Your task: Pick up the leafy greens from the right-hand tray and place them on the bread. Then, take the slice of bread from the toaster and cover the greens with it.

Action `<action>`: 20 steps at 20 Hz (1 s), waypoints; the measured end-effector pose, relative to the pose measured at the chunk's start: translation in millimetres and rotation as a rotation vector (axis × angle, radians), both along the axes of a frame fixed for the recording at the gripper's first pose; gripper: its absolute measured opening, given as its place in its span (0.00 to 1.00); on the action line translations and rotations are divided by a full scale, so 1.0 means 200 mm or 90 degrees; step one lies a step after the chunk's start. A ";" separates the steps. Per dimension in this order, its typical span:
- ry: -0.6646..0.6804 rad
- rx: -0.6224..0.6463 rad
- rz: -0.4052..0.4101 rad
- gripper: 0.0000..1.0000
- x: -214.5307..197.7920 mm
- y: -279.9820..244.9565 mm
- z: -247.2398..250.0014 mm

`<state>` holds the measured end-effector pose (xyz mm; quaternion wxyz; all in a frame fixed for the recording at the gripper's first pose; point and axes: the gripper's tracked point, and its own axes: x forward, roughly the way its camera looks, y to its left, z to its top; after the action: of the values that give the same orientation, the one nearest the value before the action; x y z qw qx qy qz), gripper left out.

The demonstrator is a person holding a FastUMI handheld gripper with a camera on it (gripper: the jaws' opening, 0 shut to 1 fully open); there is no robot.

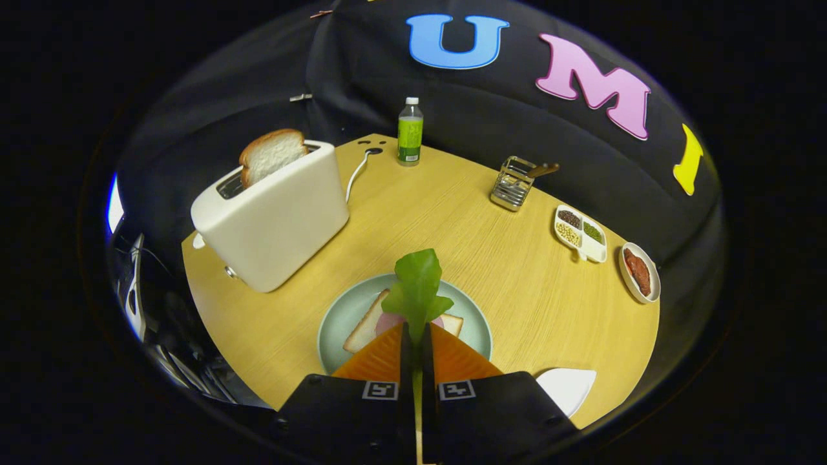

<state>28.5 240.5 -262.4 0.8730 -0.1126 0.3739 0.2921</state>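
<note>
My gripper (415,330) is shut on the stem of a leafy green (418,284), whose leaf stands up just ahead of the fingertips. Right below it lies a pale green plate (336,323) with a slice of bread (365,323) and a pink slice of ham (387,321) on top; the fingers hide part of them. Beyond the plate, to the left, a white toaster (278,219) stands on the round wooden table (517,278). A slice of bread (271,155) sticks up out of its slot.
A green bottle (409,132) stands at the table's far edge. A metal rack (514,183), a divided dish of grains (579,233) and a small dish of red food (639,272) sit to the right. A white tray (568,387) lies beside my right finger.
</note>
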 end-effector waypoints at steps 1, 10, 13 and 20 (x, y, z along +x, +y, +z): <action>-0.001 -0.008 0.008 0.08 0.00 0.01 -0.02; 0.031 -0.021 -0.001 0.31 0.05 0.06 -0.19; 0.043 -0.026 -0.002 0.45 0.04 0.07 -0.22; 0.004 0.013 0.002 0.99 0.03 0.13 -0.04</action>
<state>33.8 266.7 -270.6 0.8723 -0.1033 0.3737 0.2979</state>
